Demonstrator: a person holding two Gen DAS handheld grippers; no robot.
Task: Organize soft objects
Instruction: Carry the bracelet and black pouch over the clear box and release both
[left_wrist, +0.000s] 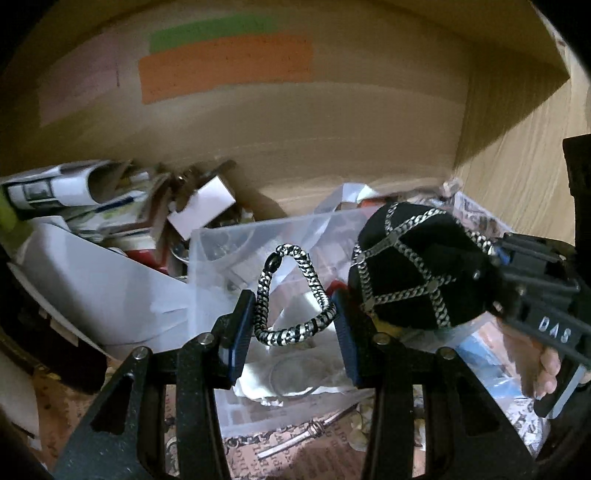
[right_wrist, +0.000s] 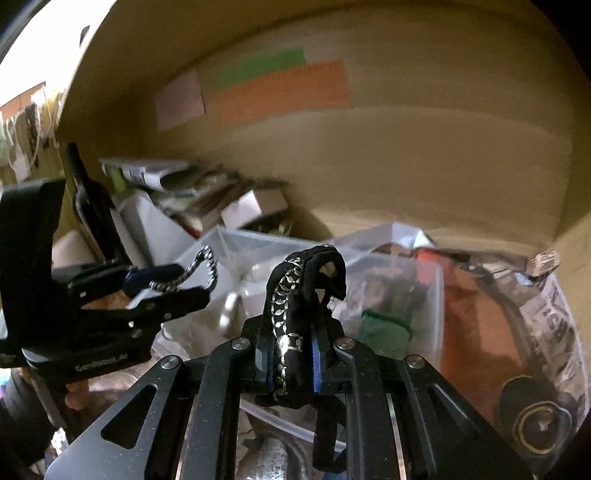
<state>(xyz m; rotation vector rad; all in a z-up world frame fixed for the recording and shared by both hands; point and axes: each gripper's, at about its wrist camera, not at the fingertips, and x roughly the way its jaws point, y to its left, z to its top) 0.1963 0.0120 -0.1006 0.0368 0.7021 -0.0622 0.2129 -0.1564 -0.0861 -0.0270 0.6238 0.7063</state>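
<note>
My left gripper (left_wrist: 295, 325) holds a black-and-silver braided cord loop (left_wrist: 295, 295) between its blue pads; the loop bulges up between them. It also shows in the right wrist view (right_wrist: 173, 282) with the cord loop (right_wrist: 207, 267) sticking out. My right gripper (right_wrist: 290, 363) is shut on a black cap with silver chain trim (right_wrist: 291, 321). In the left wrist view the cap (left_wrist: 417, 269) hangs from the right gripper (left_wrist: 495, 258) at the right. Both are held above a clear plastic bin (left_wrist: 229, 236).
A large cardboard wall with orange, green and pink labels (left_wrist: 225, 66) stands behind. Papers and small boxes (left_wrist: 92, 199) are piled at the left. A dark bottle (right_wrist: 88, 199) stands left. Printed plastic bags (right_wrist: 535, 332) lie at the right.
</note>
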